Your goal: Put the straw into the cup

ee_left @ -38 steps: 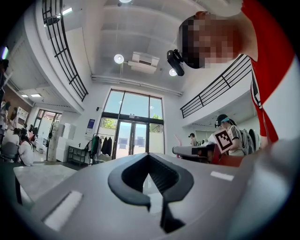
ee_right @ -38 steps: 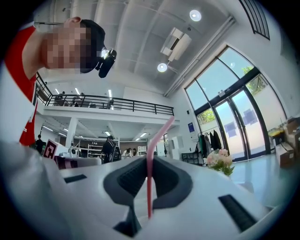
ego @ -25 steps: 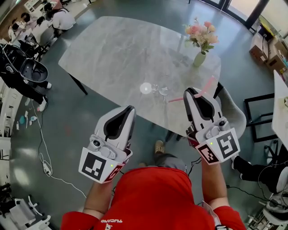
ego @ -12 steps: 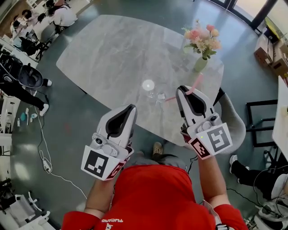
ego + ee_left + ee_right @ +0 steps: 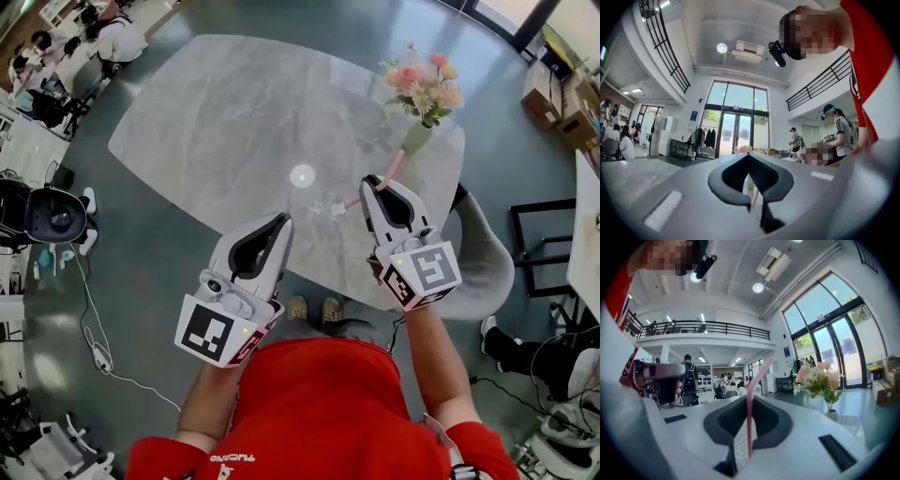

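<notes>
A small clear cup [image 5: 326, 206] stands near the front edge of the grey marble table [image 5: 225, 112]. My right gripper [image 5: 377, 184] is shut on a pink straw [image 5: 397, 166], just right of the cup. The straw's lower end [image 5: 351, 202] points toward the cup and stops close beside it. In the right gripper view the straw [image 5: 749, 413] stands upright between the jaws, its top bent to the right. My left gripper [image 5: 283, 219] hovers at the table's front edge, left of the cup. Its tips meet with nothing between them. In the left gripper view the straw [image 5: 754, 199] shows through the jaw gap.
A vase of pink and white flowers [image 5: 422, 89] stands at the table's right end, behind the right gripper, and shows as flowers [image 5: 816, 380] in the right gripper view. A grey chair [image 5: 487, 267] sits by the right side. People sit at the far left [image 5: 103, 33].
Both grippers have moved forward toward the table. The right one has carried the straw down and left, so its lower end now lies nearer the cup.
</notes>
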`<state>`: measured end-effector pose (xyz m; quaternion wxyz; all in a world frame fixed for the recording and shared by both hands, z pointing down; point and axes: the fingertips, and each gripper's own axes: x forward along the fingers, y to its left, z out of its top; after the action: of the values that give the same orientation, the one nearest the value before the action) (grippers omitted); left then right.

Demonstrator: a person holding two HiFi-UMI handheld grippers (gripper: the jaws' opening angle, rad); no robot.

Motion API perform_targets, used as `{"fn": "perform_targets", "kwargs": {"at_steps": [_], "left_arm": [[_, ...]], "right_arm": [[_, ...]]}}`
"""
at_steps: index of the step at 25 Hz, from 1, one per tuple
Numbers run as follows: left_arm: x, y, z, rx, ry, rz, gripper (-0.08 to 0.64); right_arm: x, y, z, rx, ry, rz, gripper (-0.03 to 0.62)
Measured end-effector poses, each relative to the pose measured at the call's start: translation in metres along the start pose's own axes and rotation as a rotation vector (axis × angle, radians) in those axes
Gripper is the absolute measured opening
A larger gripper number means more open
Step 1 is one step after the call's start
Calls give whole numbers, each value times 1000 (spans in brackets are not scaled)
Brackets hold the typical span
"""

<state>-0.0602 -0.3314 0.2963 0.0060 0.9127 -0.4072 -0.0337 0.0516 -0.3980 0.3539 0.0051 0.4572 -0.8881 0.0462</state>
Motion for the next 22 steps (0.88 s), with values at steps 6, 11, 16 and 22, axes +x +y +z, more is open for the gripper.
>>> {"fn": "perform_targets", "kwargs": {"at_steps": [6,11,16,22], "left_arm": [[-3,15,-7,-12,17,-10,5],[-3,28,-13,-22,28,-10,6],[-2,37,-19,-31,38,-17,5],[5,36,-27,-47,43,-39,5]], "right_arm": [[14,-6,-36,2,73,-46,21],[27,-8,-58,71,94,-65,21],[39,-9,-75,120,128,-84,21],[39,-18,-98,141,212,-113,23]]}}
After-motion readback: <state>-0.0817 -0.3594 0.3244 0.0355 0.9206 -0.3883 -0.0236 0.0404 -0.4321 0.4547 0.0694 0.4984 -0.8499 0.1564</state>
